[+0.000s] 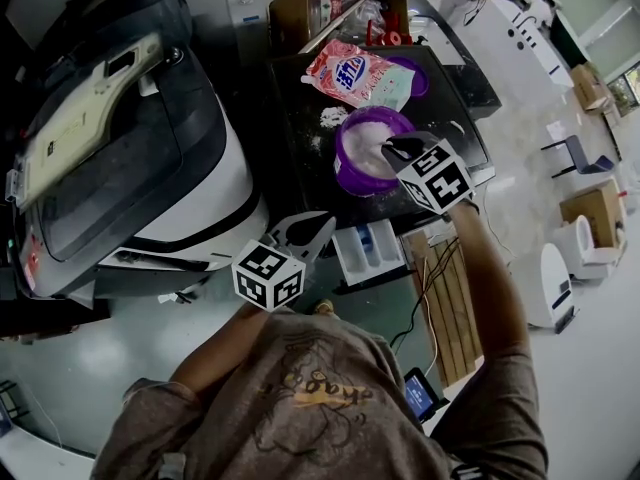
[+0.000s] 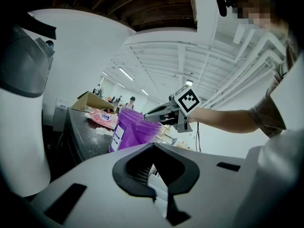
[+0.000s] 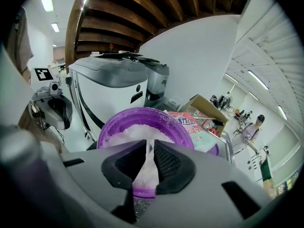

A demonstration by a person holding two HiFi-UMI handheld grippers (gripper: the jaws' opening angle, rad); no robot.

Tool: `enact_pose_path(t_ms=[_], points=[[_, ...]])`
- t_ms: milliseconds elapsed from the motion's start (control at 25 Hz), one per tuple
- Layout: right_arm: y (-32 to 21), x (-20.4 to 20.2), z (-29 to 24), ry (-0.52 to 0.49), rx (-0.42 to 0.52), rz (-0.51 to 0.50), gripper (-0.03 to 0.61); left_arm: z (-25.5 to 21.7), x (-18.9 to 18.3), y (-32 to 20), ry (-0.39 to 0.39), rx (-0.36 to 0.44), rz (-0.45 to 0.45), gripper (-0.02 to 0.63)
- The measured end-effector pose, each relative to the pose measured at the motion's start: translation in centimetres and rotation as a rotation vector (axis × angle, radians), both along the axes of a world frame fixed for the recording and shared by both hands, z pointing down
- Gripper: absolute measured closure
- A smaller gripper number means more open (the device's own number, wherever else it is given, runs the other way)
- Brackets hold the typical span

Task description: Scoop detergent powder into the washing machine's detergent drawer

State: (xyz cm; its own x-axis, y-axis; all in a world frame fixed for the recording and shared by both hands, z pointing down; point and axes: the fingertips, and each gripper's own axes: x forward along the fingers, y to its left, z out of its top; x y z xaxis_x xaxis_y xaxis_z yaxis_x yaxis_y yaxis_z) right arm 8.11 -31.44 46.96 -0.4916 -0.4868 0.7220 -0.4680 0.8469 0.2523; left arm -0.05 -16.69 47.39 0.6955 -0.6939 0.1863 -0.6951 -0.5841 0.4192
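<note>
A purple tub (image 1: 348, 173) of white detergent powder (image 1: 366, 146) stands on the black table (image 1: 300, 158). My right gripper (image 1: 392, 148) hangs over the tub, pointing down into it. In the right gripper view its jaws (image 3: 148, 142) stand a narrow gap apart, and only powder (image 3: 130, 133) and the tub's rim (image 3: 142, 112) show through it; I see no scoop. My left gripper (image 1: 325, 218) is lower, beside the pulled-out detergent drawer (image 1: 368, 248), fingertips together, empty (image 2: 153, 145). The left gripper view shows the tub (image 2: 133, 132) with the right gripper (image 2: 148, 118) above it.
The washing machine (image 1: 150, 158) fills the left. A pink and green detergent bag (image 1: 360, 76) lies behind the tub, and a cardboard box (image 1: 340, 3) stands further back. Spilled powder (image 1: 330, 118) dusts the table. Wooden slats (image 1: 450, 298) and cables lie on the floor at right.
</note>
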Motion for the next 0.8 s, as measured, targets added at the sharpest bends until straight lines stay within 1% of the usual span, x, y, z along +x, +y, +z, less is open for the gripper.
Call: enact_pose_path(t_ms=[160,240,440,600,800], points=[[0.0,0.6,-0.7,-0.034,0.011,0.034,0.481,-0.2,0.3,0.1,0.002,0.004,0.004,0.595],[0.1,0.8,-1.4,-0.058,0.017,0.05,0.471,-0.3,0.3,0.0,0.002,0.008,0.009,0.595],[1.0,1.5,-4.0,-0.151,0.034,0.089,0.469,-0.7,1.0,0.0,0.006,0.019,0.031,0.595],[2.2,2.5,-6.3,-0.197,0.086,0.111,0.469,-1.1,2.0,0.1,0.007,0.031,0.06,0.595],[4.1,4.7,-9.1,-0.264,0.153,0.166,0.468,-1.9,3.1,0.1,0.005,0.05,0.096,0.595]])
